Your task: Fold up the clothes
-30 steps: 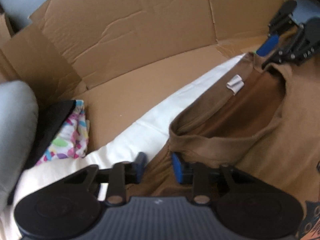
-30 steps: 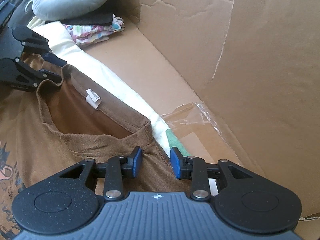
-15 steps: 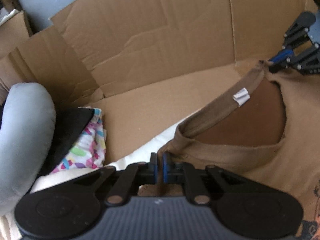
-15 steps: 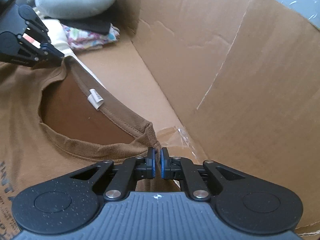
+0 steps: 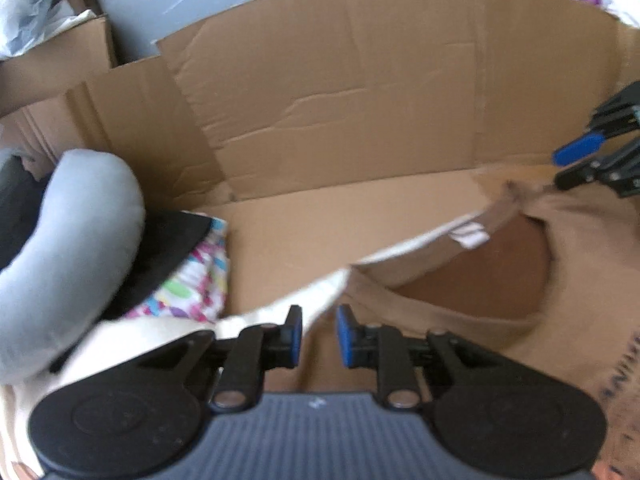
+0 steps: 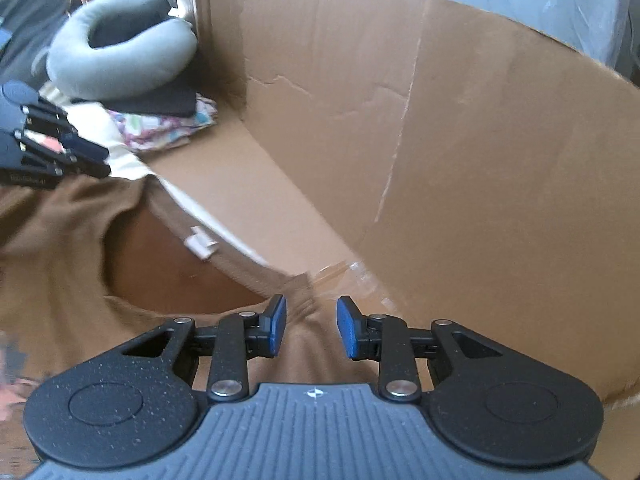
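Matt cloth shirt (image 5: 460,280) — creased cardboard (image 5: 340,120)

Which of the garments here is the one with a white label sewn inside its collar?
The brown T-shirt, spread open nearest the camera; the floral and black folded pieces sit stacked under the grey neck pillow.

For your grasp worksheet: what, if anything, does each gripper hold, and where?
Nothing is held. The left gripper and right gripper are both opening, pads clear of the brown T-shirt shoulders by its collar.
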`<state>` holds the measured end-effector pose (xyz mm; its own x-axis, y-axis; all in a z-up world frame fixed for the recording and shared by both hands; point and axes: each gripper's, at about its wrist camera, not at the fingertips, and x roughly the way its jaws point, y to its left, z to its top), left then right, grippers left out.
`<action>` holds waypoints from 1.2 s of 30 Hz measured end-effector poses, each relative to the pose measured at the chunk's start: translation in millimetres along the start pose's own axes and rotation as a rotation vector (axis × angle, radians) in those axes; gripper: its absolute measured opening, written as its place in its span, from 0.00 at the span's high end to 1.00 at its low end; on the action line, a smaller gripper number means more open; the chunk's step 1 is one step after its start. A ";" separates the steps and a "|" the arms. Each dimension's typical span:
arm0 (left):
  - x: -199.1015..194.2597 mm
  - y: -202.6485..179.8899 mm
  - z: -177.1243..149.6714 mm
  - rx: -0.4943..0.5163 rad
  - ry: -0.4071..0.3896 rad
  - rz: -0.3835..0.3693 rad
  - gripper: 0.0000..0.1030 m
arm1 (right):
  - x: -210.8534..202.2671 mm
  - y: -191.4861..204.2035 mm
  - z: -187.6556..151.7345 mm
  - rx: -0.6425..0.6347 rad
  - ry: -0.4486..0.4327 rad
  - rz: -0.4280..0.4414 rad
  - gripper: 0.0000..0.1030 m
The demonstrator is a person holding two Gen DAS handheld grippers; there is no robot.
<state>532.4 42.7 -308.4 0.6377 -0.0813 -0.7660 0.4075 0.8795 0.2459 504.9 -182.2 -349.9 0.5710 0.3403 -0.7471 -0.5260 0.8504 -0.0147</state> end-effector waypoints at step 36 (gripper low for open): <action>-66.7 -85.0 5.4 -0.092 0.039 0.028 0.62 | -74.4 32.1 -12.3 0.041 0.012 0.074 0.53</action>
<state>458.8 -29.2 -275.0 0.6215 -0.0390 -0.7824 0.3269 0.9206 0.2138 437.8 -185.1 -302.9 0.5237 0.3984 -0.7530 -0.5399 0.8389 0.0684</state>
